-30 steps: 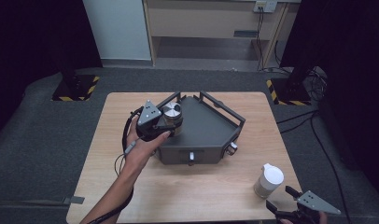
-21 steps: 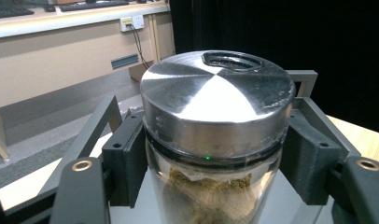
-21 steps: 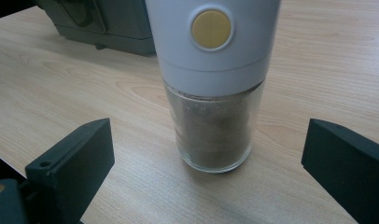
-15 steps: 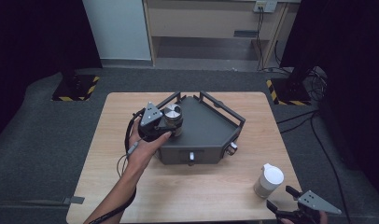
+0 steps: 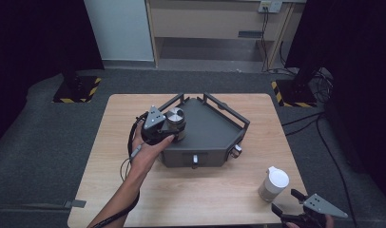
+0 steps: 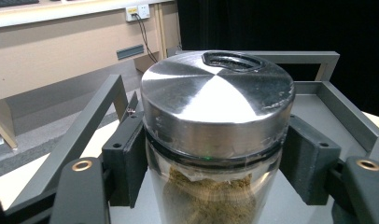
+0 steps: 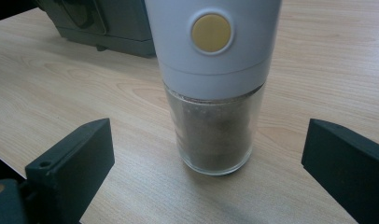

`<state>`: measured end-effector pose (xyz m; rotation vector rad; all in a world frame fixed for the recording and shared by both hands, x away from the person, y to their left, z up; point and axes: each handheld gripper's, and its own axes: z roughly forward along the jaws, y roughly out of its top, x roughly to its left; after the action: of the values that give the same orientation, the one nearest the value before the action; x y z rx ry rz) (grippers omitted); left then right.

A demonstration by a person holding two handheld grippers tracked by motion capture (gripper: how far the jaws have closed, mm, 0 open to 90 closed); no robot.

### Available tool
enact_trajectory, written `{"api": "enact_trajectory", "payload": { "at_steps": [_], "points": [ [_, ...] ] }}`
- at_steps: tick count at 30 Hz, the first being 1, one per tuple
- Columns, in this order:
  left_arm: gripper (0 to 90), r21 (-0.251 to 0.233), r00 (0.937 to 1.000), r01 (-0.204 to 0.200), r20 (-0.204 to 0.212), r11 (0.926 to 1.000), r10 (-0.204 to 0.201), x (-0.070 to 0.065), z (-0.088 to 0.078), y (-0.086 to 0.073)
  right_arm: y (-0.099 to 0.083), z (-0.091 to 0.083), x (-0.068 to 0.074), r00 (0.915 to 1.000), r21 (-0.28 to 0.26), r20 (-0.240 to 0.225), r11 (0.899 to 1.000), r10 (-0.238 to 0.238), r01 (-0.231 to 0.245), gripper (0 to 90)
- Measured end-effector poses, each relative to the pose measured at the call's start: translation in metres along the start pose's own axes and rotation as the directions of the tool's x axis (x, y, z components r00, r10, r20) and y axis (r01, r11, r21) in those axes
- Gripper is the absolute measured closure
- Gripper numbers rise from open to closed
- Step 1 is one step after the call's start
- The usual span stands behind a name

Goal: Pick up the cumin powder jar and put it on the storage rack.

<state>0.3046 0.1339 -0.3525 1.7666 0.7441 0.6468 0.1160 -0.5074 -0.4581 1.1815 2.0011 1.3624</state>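
Wooden table (image 5: 110, 156) under the fixed camera, carrying a dark grey metal tray (image 5: 215, 130) with railed sides near its middle. Held at the tray's left corner: a glass jar (image 5: 175, 122) with a brushed steel lid (image 6: 215, 100), brownish powder visible through the glass below the lid. Clamped on both sides just under the lid by the left gripper (image 5: 168, 126), jaws pressed against the glass in the left gripper view. Wrapped around that gripper from below, the person's left hand (image 5: 146, 152), forearm reaching in from the bottom edge, a cable trailing beside the wrist. Could not tell whether the jar rested on the tray floor or hung just above it.

Stood upright near the table's right front corner, well apart from the tray: a grinder (image 5: 273, 184) with a white top, a round yellow button (image 7: 211, 31) on its front, and a clear glass base filled with dark ground spice. Sat just in front of it at the table's edge, the right gripper (image 5: 292, 201), jaws spread wide to either side and touching nothing, grinder framed between them in the right gripper view. Seen behind the grinder in that same view, the tray's dark front wall.
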Motion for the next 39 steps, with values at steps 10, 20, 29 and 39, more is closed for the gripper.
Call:
{"api": "enact_trajectory", "payload": {
  "at_steps": [10, 20, 29, 39],
  "points": [
    [30.8, 0.013, 1.0000, 0.000, -0.004, 0.9999, 0.000, -0.001, 0.003, -0.004, 0.000, -0.001, -0.001, 1.0000, 0.002, -0.003, 1.000, 0.001, -0.001, 2.9],
    [30.5, -0.001, 1.0000, 0.009, -0.002, 1.0000, -0.009, 0.000, 0.004, -0.011, 0.000, -0.001, 0.000, 1.0000, 0.003, -0.003, 1.000, 0.001, -0.001, 2.9],
    [30.3, -0.004, 1.0000, -0.001, -0.010, 1.0000, 0.001, -0.002, 0.004, -0.013, -0.001, -0.003, 0.001, 1.0000, 0.003, 0.001, 1.000, 0.003, -0.003, 2.9],
    [25.7, 0.025, 0.9998, 0.006, -0.017, 0.9997, -0.005, -0.004, 0.006, -0.010, -0.001, -0.003, 0.001, 1.0000, 0.006, -0.006, 1.000, 0.001, -0.001, 2.9]
  ]
}}
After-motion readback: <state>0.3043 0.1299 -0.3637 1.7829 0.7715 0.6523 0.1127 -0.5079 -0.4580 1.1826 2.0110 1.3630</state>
